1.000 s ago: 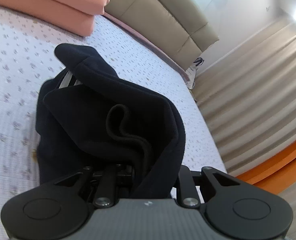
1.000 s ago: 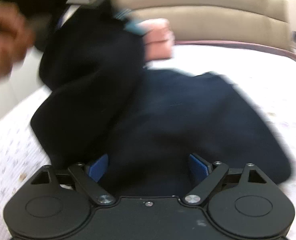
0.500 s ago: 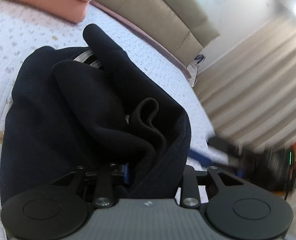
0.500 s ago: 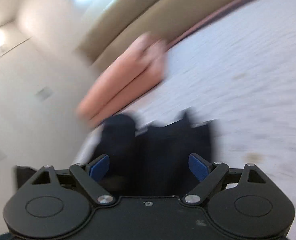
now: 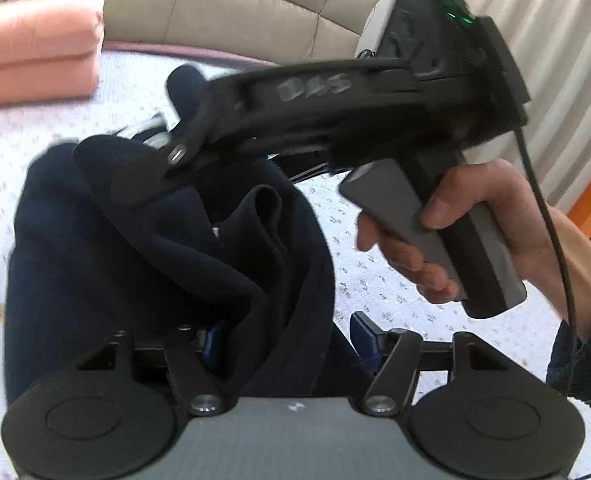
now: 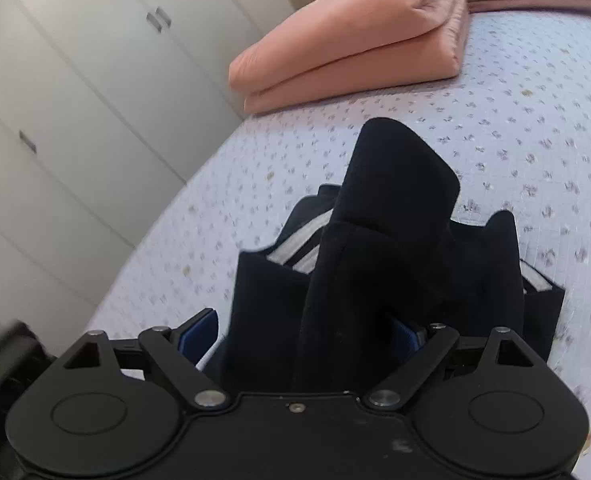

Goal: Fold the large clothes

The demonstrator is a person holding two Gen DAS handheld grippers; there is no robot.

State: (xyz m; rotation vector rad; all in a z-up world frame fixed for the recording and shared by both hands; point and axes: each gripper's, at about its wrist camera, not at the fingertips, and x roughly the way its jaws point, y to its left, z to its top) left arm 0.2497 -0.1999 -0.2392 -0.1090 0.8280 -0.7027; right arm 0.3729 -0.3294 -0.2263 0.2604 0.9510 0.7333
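A dark navy garment (image 5: 143,248) with white stripes lies bunched on the floral bedsheet (image 5: 23,120). My left gripper (image 5: 287,340) stands open, with a thick fold of the garment lying between its blue pads (image 5: 365,330). My right gripper (image 6: 303,332) is open too, with a raised fold of the same garment (image 6: 399,216) between its pads (image 6: 199,330). In the left wrist view the right gripper's body (image 5: 335,116), held by a hand (image 5: 475,232), reaches over the garment from the right.
A folded pink quilt (image 6: 355,40) lies at the head of the bed by a beige headboard (image 5: 215,12). White wardrobe doors (image 6: 55,100) stand left of the bed. Curtains (image 5: 567,60) hang to the right.
The left gripper's jaws have spread from shut on the garment to open. The right gripper has swung in over the garment, and a fold now sits between its pads.
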